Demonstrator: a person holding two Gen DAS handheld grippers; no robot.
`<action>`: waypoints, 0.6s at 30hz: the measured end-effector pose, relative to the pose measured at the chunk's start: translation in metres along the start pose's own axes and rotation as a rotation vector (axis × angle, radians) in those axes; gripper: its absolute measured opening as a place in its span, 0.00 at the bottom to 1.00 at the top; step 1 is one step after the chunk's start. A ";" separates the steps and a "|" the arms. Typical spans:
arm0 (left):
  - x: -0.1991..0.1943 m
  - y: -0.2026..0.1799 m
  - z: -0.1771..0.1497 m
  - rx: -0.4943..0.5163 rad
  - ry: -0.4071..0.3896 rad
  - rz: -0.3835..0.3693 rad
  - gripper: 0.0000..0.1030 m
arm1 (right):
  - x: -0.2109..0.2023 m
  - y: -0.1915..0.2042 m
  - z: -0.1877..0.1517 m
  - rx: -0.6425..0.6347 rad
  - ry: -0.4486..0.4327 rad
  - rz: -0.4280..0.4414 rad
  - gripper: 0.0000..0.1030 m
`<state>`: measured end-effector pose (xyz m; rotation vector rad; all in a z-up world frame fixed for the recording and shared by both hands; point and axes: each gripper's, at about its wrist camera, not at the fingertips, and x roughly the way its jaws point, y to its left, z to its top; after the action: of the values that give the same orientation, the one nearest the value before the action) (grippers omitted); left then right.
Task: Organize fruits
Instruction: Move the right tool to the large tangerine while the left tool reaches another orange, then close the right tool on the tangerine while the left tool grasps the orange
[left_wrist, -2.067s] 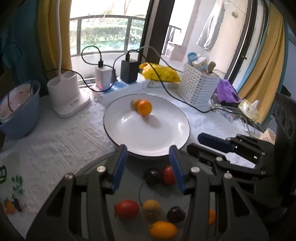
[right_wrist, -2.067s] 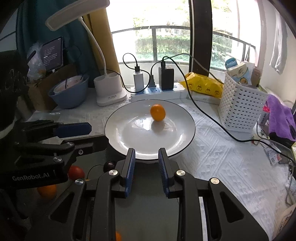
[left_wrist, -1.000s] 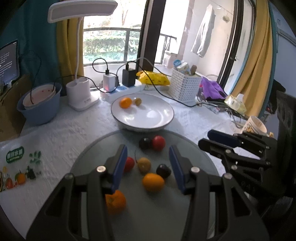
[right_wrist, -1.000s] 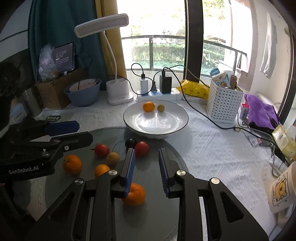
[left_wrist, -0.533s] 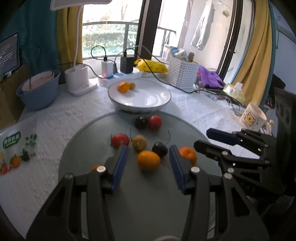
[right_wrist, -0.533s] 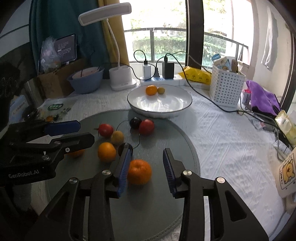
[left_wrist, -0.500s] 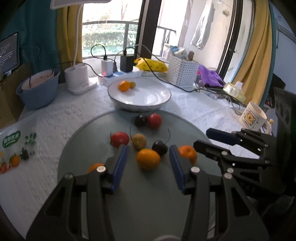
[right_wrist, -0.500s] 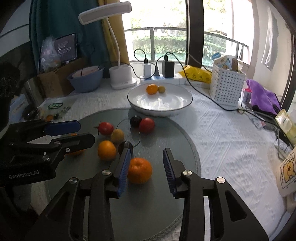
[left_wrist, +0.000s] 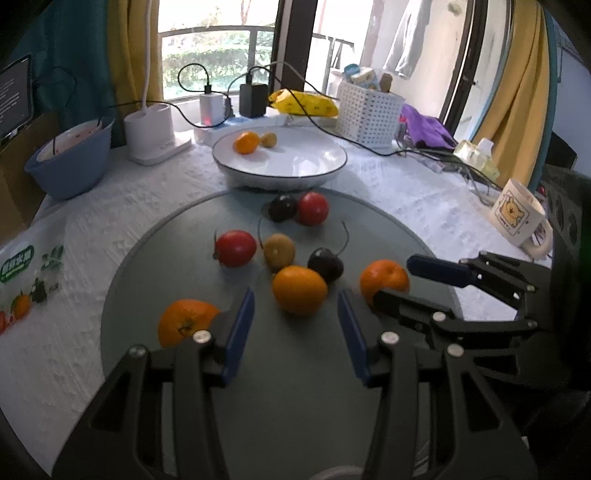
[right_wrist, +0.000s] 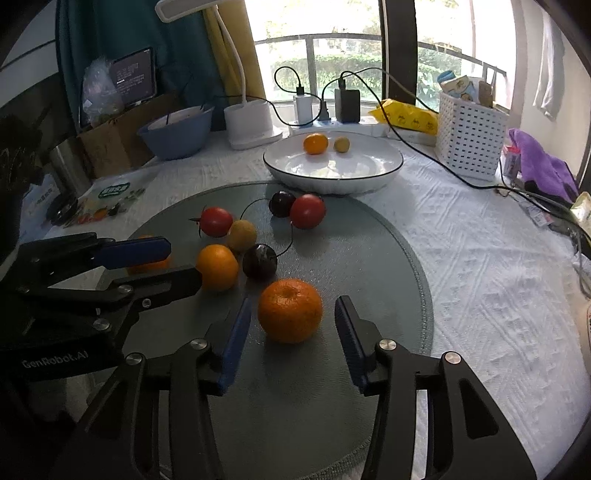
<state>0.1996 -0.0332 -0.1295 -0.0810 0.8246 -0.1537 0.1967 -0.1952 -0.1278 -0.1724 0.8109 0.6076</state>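
Left wrist view: my left gripper (left_wrist: 295, 325) has its fingers apart, empty; a small orange (left_wrist: 299, 290) lies on the mat dead ahead, a cherry (left_wrist: 325, 264) touching behind it. Right wrist view: my right gripper (right_wrist: 291, 332) fingers stand apart astride the mandarin (right_wrist: 290, 310), nothing obstructing; the white plate (right_wrist: 369, 181) waits well beyond on the desk (right_wrist: 480, 258).

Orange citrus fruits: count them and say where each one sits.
4. One on the white plate at; three on the grey mat: one before the right gripper, one mid-mat, one behind the left gripper. None seems hidden.
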 end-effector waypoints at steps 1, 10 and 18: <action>0.002 -0.001 0.000 0.004 0.002 0.003 0.47 | 0.001 0.000 0.000 0.000 0.002 0.004 0.49; 0.016 -0.002 0.003 0.003 0.035 0.026 0.47 | 0.009 -0.006 0.000 0.001 0.022 0.040 0.45; 0.026 -0.004 0.007 0.004 0.059 0.029 0.47 | 0.009 -0.010 0.000 -0.011 0.018 0.067 0.39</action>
<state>0.2219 -0.0415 -0.1426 -0.0611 0.8836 -0.1304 0.2072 -0.1994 -0.1346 -0.1613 0.8334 0.6747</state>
